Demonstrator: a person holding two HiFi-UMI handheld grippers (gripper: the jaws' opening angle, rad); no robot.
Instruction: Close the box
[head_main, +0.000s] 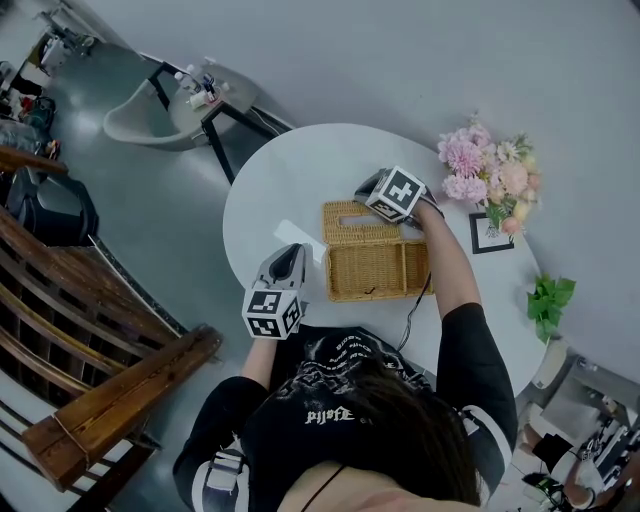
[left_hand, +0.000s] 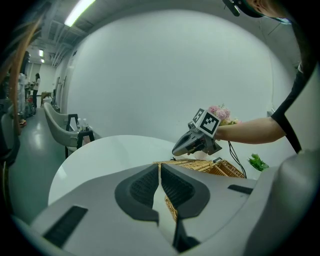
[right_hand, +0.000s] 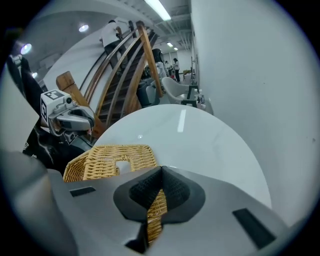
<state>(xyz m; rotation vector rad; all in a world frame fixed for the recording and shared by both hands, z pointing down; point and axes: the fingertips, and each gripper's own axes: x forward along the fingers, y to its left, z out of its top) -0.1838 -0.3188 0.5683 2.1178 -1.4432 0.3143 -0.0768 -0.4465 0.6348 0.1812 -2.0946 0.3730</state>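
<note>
A wicker box (head_main: 375, 270) stands open on the round white table (head_main: 270, 190). Its slotted lid (head_main: 358, 220) is folded back on the far side. My right gripper (head_main: 364, 190) is shut and hovers at the lid's far right corner; in the right gripper view the lid (right_hand: 115, 157) lies just beneath and behind the closed tips (right_hand: 161, 171). My left gripper (head_main: 290, 252) is shut with nothing in it, over the table edge left of the box. In the left gripper view the box (left_hand: 220, 167) and the right gripper (left_hand: 184, 146) are ahead to the right.
A bouquet of pink flowers (head_main: 490, 175), a small framed card (head_main: 488, 235) and a green plant (head_main: 548, 300) sit on the table's right side. A cable (head_main: 413, 310) runs by the box's near right corner. A wooden stair rail (head_main: 100, 330) stands on the left.
</note>
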